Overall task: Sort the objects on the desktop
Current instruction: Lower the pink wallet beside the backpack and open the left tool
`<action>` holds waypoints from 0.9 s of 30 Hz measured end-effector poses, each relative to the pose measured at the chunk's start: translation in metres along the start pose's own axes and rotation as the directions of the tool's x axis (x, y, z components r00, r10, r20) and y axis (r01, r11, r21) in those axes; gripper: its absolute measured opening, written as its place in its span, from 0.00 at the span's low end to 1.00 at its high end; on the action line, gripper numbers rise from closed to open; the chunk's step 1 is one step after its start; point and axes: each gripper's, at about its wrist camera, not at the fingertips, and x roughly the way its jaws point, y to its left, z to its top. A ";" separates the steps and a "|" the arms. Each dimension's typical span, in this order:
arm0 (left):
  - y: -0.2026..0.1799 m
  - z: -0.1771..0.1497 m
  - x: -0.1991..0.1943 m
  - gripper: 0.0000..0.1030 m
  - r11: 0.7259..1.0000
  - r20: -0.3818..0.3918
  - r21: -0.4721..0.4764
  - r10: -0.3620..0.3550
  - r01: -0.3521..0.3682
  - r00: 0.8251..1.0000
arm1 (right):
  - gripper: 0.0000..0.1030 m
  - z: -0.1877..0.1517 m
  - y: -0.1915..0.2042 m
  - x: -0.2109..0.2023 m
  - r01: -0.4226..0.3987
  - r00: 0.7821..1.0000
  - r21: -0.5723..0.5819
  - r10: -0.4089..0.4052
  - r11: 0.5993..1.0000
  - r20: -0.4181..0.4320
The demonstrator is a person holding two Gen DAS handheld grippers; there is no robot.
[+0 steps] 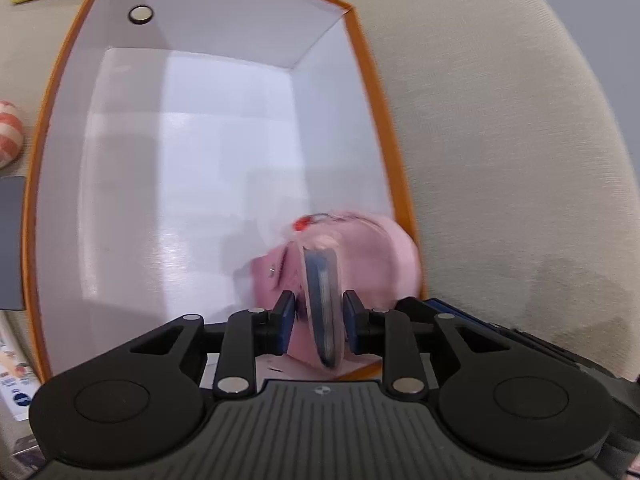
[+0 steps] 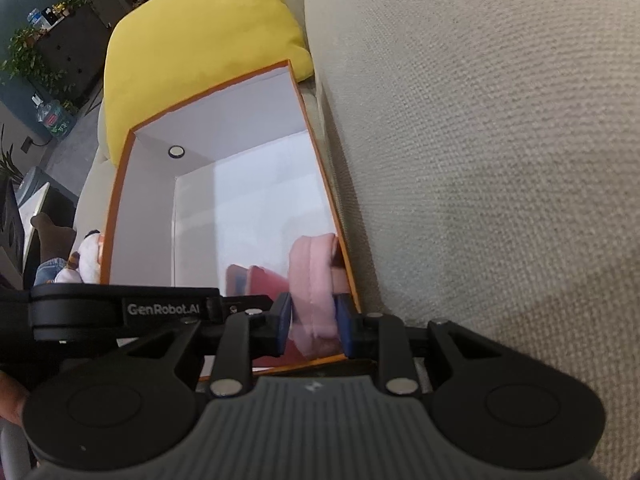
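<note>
I hold two items over one box [image 1: 362, 80], orange outside and white inside, which sits on a beige sofa [image 1: 520, 160] against its backrest. My left gripper [image 1: 319, 322] is pinching a blurred disc [image 1: 323, 312], grey-blue with a clear rim, held on edge between the blue fingers [image 1: 285, 320]; what the disc is I cannot tell. My right gripper [image 2: 313, 322] is pinching a folded pink cloth [image 2: 312, 280], its pads pressed into the soft folds. In the left view the cloth shows behind the disc, toward 1 o'clock, over the near right corner of the box. Both loads sit at the 5 o'clock corner of the opening, close to the rim and just beside each other. Risk one, by my judgement: the grippers work in the same corner, so a release by either may snag or knock the other load. Risk two: the disc is held on its narrow edge, and motion blur suggests it may slip or roll on landing. Risk three: the cloth overlaps the right wall, so letting go here may drape it over the rim. A yellow cushion [image 2: 192, 40] lies at 12 o'clock beyond the box, and a striped ball [image 1: 10, 132] at 9 o'clock outside the left wall.
</note>
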 end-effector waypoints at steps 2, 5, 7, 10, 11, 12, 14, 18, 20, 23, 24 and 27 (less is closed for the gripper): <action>0.000 -0.002 -0.002 0.28 1.000 0.005 0.017 -0.021 0.021 1.000 | 0.25 0.002 -0.004 -0.008 -0.001 1.000 0.001 0.001 1.000 0.011; -0.011 -0.001 0.016 0.27 1.000 0.008 0.017 -0.025 0.024 1.000 | 0.23 -0.001 -0.005 -0.018 0.000 1.000 -0.004 0.000 1.000 0.014; -0.009 0.000 0.018 0.25 0.999 0.016 0.019 -0.033 0.033 0.999 | 0.20 -0.001 -0.009 -0.015 0.009 1.000 -0.011 -0.009 1.000 0.013; -0.008 -0.001 0.024 0.25 0.999 0.015 0.013 -0.049 0.049 0.999 | 0.17 -0.001 -0.004 -0.006 0.017 1.000 -0.021 -0.017 1.000 0.010; -0.008 -0.001 0.025 0.25 0.999 0.014 0.015 -0.049 0.048 0.999 | 0.17 -0.002 -0.004 -0.007 0.025 1.000 -0.025 -0.025 0.999 0.012; -0.009 0.000 0.027 0.25 0.999 0.017 0.020 -0.042 0.042 0.999 | 0.16 -0.003 -0.006 -0.008 0.027 1.000 -0.027 -0.026 0.999 0.013; -0.011 -0.001 0.025 0.25 0.999 0.025 0.038 -0.027 0.026 0.999 | 0.16 -0.005 -0.007 -0.009 0.020 1.000 -0.027 -0.019 0.999 0.012; -0.027 -0.002 0.011 0.25 0.998 0.038 0.066 -0.013 0.011 0.999 | 0.17 -0.005 -0.007 -0.011 0.020 1.000 -0.037 -0.019 0.999 0.018; -0.029 -0.002 0.007 0.25 0.997 0.046 0.076 -0.006 0.003 0.999 | 0.17 -0.005 -0.006 -0.015 0.021 1.000 -0.041 -0.020 0.999 0.021; -0.032 -0.003 0.000 0.25 0.995 0.065 0.097 0.006 -0.013 0.998 | 0.17 -0.005 -0.003 -0.018 0.031 0.999 -0.048 -0.029 0.998 0.035; -0.033 -0.004 -0.004 0.25 0.994 0.072 0.106 0.006 -0.014 0.997 | 0.17 -0.005 -0.002 -0.020 0.030 0.999 -0.050 -0.028 0.998 0.040; -0.039 -0.012 -0.029 0.25 0.988 0.115 0.154 0.015 -0.033 0.993 | 0.18 -0.009 0.005 -0.027 0.030 0.997 -0.068 -0.025 0.997 0.073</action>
